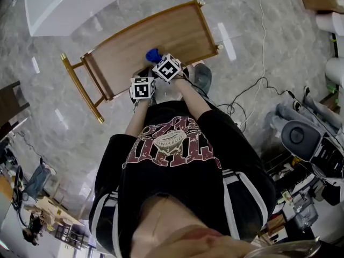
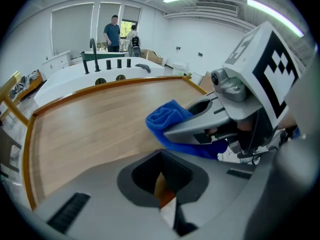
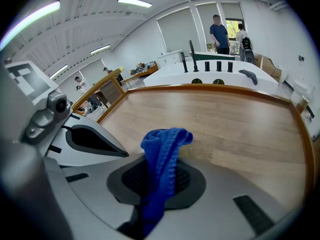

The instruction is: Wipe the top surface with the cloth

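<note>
The top surface is a light wooden tabletop (image 1: 161, 36) with a gold rim, also seen in both gripper views (image 2: 90, 124) (image 3: 235, 119). My right gripper (image 3: 160, 184) is shut on a blue cloth (image 3: 162, 149), which stands up bunched between its jaws just above the near edge of the wood. In the head view the blue cloth (image 1: 153, 55) shows ahead of the right gripper (image 1: 167, 67). The left gripper (image 2: 164, 194) hovers beside it at the same edge, jaws closed on nothing; its marker cube (image 1: 142, 87) sits left of the right one. The left gripper view shows the right gripper (image 2: 200, 121) with the cloth (image 2: 167, 116).
A white tub (image 1: 64, 4) with black fittings (image 3: 192, 59) stands beyond the table's far edge. Two people (image 3: 220, 34) stand at the back of the room. Cables (image 1: 252, 90) trail on the marble floor to the right, near equipment (image 1: 306, 138).
</note>
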A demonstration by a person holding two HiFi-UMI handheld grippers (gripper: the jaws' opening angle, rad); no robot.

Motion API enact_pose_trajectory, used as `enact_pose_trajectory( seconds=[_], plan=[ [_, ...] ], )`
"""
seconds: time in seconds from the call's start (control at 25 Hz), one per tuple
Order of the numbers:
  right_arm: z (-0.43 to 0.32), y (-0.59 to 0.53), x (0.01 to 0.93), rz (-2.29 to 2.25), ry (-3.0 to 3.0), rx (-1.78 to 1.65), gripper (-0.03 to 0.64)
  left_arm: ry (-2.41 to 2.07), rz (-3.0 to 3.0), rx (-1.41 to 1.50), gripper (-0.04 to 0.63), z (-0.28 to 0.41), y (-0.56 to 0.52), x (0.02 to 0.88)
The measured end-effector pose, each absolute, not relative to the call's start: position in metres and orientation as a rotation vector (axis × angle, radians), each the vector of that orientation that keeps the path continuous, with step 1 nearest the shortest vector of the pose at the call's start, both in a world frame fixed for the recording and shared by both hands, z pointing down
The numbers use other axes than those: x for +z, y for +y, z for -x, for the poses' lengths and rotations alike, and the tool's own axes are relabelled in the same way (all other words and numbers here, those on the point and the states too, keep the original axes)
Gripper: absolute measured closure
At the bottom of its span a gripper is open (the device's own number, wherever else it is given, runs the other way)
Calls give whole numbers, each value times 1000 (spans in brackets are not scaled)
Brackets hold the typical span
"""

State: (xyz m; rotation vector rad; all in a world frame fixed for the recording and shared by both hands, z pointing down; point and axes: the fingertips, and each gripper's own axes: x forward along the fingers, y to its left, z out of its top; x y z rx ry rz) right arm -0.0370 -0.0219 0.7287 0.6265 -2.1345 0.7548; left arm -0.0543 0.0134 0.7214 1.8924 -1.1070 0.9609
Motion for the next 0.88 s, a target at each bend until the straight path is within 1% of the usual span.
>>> enact_pose_trajectory(
  seconds=[0.44,0.88],
  plan=[
    [3,-28,729,-710,-2106,785,560,-1042,-1943,989,549,28,6,723],
    [-47,-41,734,-811,-2070,799,560,-985,-1989,1005,549,0,0,725]
  ],
)
